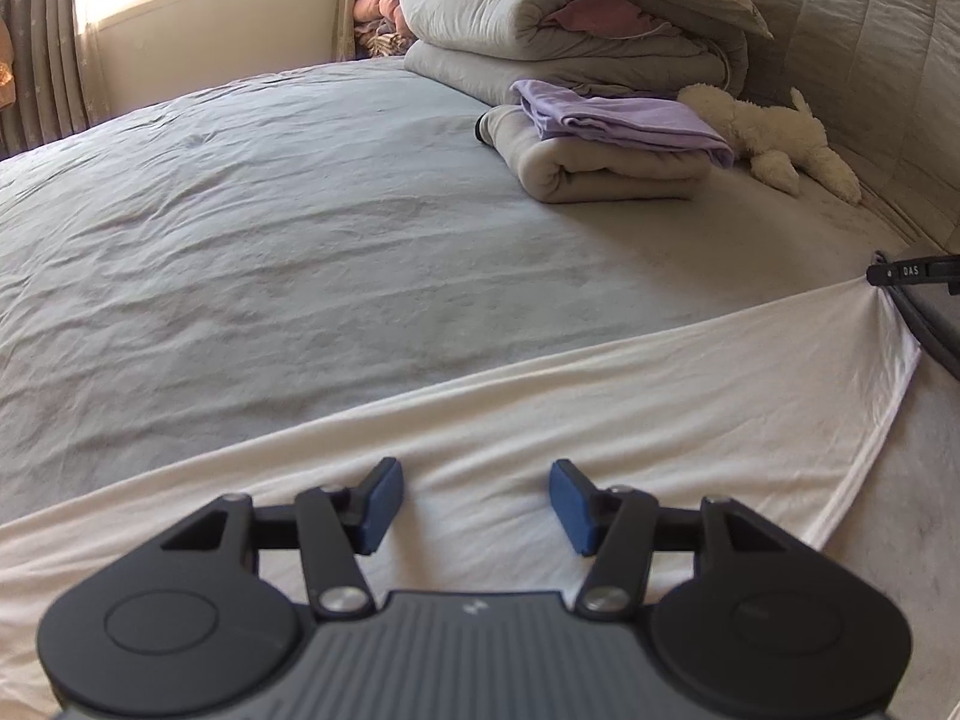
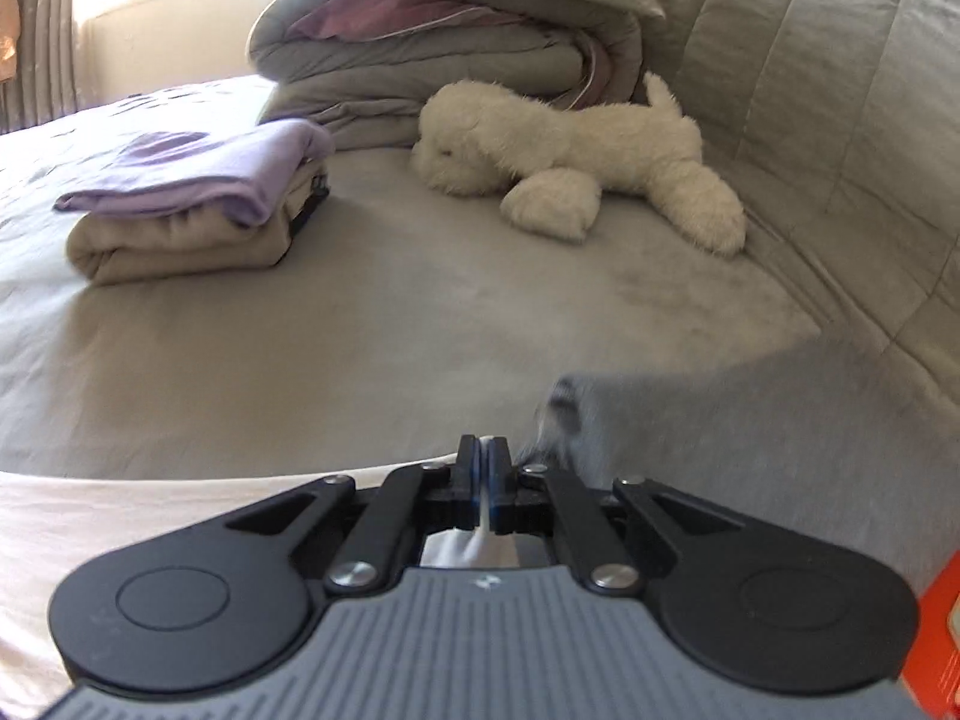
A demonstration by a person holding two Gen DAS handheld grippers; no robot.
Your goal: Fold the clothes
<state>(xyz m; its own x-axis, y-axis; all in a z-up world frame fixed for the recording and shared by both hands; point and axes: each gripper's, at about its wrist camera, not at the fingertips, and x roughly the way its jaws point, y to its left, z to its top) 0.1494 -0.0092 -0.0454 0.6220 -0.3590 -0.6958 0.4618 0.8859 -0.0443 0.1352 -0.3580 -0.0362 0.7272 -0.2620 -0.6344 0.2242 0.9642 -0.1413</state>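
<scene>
While the white garment [image 1: 600,396] lies stretched across the lower part of the left wrist view, the left claw [image 1: 475,501] stands over it at bottom centre with its blue pads [image 1: 384,495] moderately apart and nothing pinched between them; the cloth passes beneath, and whether the pads touch it cannot be told. Toward the right edge of that view the garment rises to a taut peak, where the right claw [image 1: 912,271] holds its corner. In the right wrist view the right claw [image 2: 483,462], at bottom centre, is closed on a thin fold of white fabric [image 2: 474,540] that shows between and behind the pads. On the bed [image 1: 270,228], in the upper right of the left view, rest a folded stack [image 1: 600,150], a plush toy [image 1: 774,138] just beside it, and piled bedding [image 1: 564,24] behind.

Risks, as judged from this arrangement: only one corner is secured, so any pull by the right claw would drag the whole garment sideways instead of tensioning it, bunching the fabric under the left claw. The right grip takes only a narrow edge of thin cloth and may slip under tension. Should the left claw close where it stands, it would likely gather a mid-panel pleat rather than an edge, giving a crooked fold line. A wide sweep could also disturb the folded stack.
</scene>
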